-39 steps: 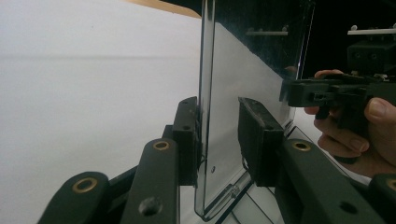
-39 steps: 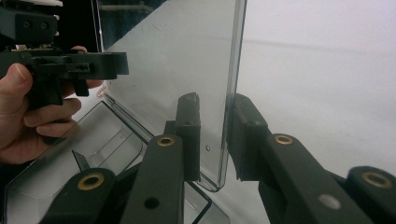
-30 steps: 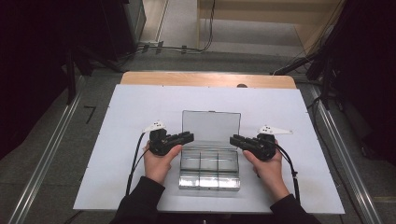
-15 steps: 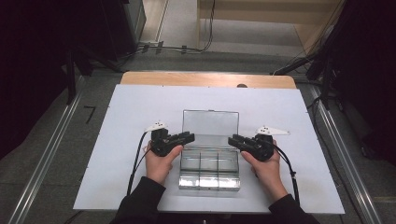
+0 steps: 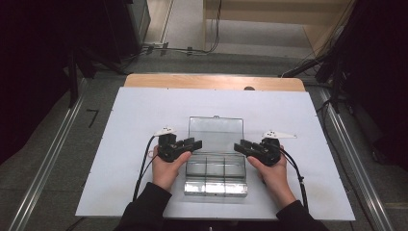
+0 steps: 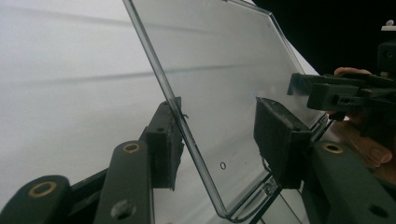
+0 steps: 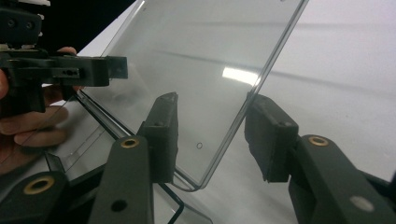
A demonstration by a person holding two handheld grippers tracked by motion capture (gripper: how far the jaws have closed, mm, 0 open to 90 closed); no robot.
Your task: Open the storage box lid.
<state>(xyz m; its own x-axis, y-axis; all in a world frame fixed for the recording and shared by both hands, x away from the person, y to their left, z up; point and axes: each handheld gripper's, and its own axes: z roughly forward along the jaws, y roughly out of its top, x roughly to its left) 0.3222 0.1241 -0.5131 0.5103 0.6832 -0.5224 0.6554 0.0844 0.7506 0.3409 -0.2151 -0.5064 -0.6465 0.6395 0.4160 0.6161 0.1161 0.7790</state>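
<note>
A clear plastic compartment box (image 5: 215, 174) sits on the white mat in front of the person, its clear lid (image 5: 216, 134) swung up and back. My left gripper (image 5: 195, 143) is at the lid's left edge and my right gripper (image 5: 239, 147) at its right edge. In the left gripper view the lid (image 6: 219, 60) has its edge between my left gripper's (image 6: 224, 126) jaws, with a gap on one side. In the right gripper view the lid (image 7: 201, 56) likewise stands between my right gripper's (image 7: 215, 126) jaws, unpressed. Both pairs of jaws have just been opening.
The white mat (image 5: 144, 120) covers a wooden table (image 5: 211, 82) whose far edge shows beyond it. Metal rails (image 5: 48, 163) run along the floor on both sides. Cables trail from each gripper back toward the person's sleeves.
Both grippers' jaws stand wider apart at the lid's side edges than before. The hands and the box have stayed where they were.
</note>
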